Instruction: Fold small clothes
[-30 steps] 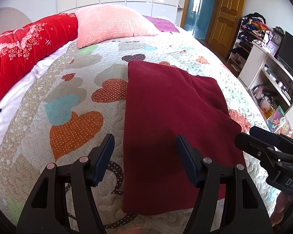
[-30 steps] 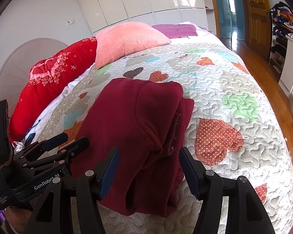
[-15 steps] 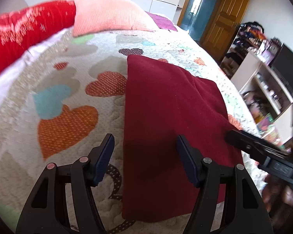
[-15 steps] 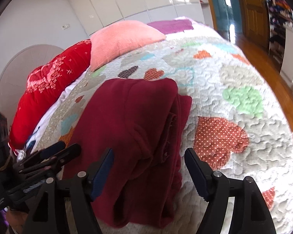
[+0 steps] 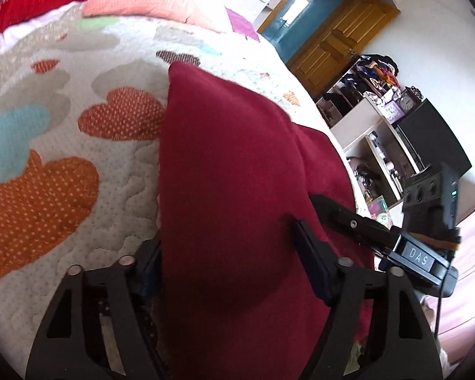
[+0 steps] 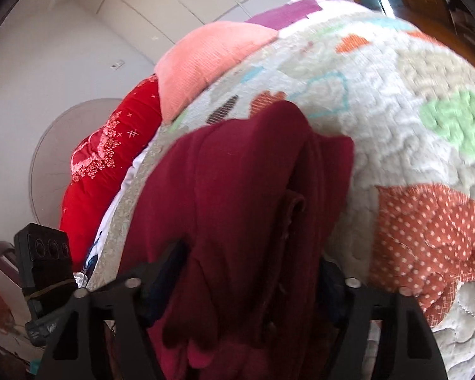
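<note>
Both hand-held grippers [image 5: 228,262] [image 6: 250,269] I'd pushed forward straddled the folded maroon fleece garment's [image 5: 237,158] near edge, jaws wide, nothing gripped; long axis ran away from me.

garment [image 5: 237,174]: dark maroon fleece, soft and thick | state: folded into a rough rectangle, several layers stacked at one side edge | pose: near edge bunched | location: laid on heart-patterned quilt [image 5: 79,126]

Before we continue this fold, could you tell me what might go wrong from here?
1. The right gripper straddles the bunched, layered edge of the maroon garment; it may catch only some layers, so the fold could come apart.
2. The left gripper straddles smoother cloth, so uneven grips could skew the fold.
3. A finger could snag the quilt underneath.
</note>
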Motion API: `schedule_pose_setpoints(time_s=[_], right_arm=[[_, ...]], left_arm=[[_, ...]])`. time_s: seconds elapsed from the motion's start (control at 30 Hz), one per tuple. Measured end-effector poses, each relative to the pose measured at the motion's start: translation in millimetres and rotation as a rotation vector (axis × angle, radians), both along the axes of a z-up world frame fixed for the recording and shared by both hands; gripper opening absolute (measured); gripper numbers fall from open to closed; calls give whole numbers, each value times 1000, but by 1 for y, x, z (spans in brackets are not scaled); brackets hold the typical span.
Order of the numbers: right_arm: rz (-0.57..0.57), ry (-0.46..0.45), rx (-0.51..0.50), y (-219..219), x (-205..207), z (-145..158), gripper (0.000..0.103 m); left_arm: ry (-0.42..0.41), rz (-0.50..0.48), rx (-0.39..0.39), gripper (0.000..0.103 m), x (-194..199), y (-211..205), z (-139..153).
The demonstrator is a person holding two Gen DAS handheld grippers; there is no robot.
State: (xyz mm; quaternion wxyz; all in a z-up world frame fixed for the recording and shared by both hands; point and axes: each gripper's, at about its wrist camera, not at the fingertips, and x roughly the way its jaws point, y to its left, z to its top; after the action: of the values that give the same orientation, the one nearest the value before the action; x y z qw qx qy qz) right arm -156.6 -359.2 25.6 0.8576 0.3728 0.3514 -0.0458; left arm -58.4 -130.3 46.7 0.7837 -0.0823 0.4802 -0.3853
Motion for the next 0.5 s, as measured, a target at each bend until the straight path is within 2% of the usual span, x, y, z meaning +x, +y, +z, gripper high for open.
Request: schedule_pose_setpoints(time_s=[0.07,0.2,0.27,0.33,0.37,0.43,0.5], right_arm=[[15,-33,-30,10,0,13,61],[58,-84,-23,24,15,29,60],[71,-91,-23,33,29,27,60],[66,-73,-23,35,39,22,60],[58,-31,-43,36,45,18,60],[49,38,-89,35,48,14,63],[44,44,-143,35,38,21,66]], left_arm=[[-15,2,-8,68,-3,6,11],[-127,55,31,68,-7,24,34],[-113,75,58,68,2,31,29],[-48,93,83,68,13,36,15],[-22,96,87,68,16,38,8],[-29,92,80,68,14,42,6],[-77,106,103,69,7,41,11]])
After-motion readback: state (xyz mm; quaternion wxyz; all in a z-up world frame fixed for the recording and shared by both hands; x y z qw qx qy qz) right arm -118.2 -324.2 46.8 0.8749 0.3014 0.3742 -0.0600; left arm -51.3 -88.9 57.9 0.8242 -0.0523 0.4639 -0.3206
